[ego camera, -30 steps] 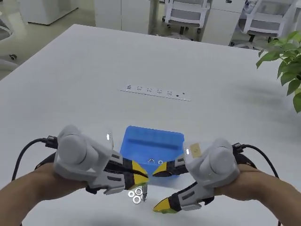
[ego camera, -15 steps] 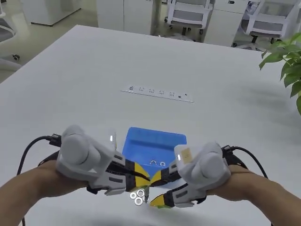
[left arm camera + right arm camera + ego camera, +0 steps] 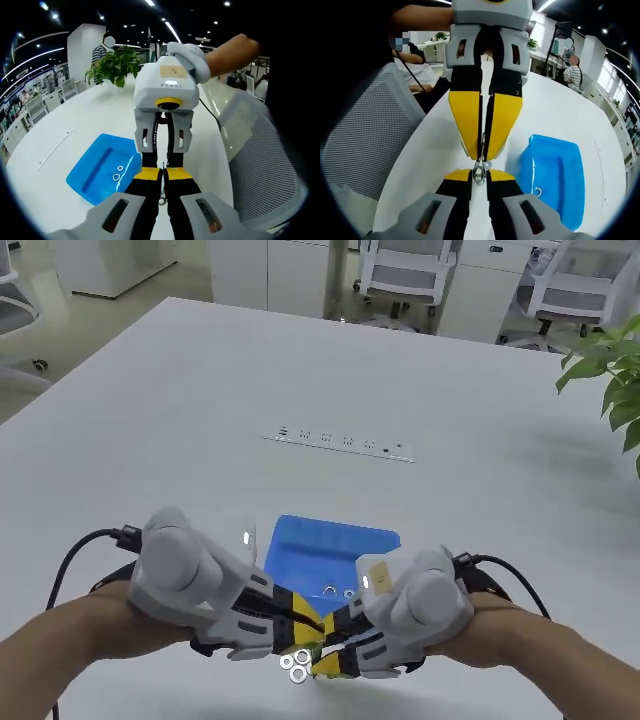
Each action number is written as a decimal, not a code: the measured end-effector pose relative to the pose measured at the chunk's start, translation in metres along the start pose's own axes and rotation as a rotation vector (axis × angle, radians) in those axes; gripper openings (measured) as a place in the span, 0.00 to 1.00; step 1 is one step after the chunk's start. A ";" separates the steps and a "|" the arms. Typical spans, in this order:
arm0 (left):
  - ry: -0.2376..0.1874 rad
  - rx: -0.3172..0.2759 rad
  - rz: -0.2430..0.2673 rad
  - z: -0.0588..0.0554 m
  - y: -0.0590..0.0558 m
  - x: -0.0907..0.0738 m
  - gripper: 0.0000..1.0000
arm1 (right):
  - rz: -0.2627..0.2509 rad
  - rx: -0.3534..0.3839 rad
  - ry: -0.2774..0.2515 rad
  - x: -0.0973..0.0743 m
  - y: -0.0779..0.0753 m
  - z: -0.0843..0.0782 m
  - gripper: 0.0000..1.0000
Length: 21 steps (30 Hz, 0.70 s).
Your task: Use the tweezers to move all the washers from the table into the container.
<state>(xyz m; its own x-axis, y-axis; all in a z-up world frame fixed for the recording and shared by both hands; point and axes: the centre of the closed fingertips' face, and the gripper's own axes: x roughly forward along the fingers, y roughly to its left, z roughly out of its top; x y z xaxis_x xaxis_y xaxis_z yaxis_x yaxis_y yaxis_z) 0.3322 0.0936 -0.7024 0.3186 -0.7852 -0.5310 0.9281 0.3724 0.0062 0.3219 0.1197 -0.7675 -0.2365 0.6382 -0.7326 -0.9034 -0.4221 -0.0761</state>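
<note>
We hold the tweezers pointing down in the closed left tongs, right tongs nearly shut at their tips, grip unclear, washers just beneath, container just beyond.

Both forearms reach in low from the near edge, left forearm and right forearm angled toward each other. We note the left gripper and the right gripper set nose to nose, tips almost touching. Left jaws clamp the tweezers, pads nearly flush. Right jaws stand close together, a thin gap between the tips on either side of the tweezers' point; we cannot tell whether they press it. Both grippers tip slightly downward.
</note>
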 end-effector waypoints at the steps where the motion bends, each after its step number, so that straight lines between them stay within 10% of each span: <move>1: 0.001 0.000 0.000 0.000 0.000 0.000 0.06 | 0.002 0.000 0.001 0.000 0.000 0.000 0.12; 21: 0.012 -0.014 -0.001 -0.004 0.000 0.001 0.07 | 0.018 0.016 0.011 0.003 0.002 -0.002 0.09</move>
<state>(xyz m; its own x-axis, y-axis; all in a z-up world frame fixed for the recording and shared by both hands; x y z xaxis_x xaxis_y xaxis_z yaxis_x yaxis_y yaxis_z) 0.3322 0.0946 -0.7060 0.3152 -0.7795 -0.5412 0.9256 0.3785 -0.0060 0.3205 0.1198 -0.7706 -0.2489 0.6236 -0.7411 -0.9046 -0.4230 -0.0521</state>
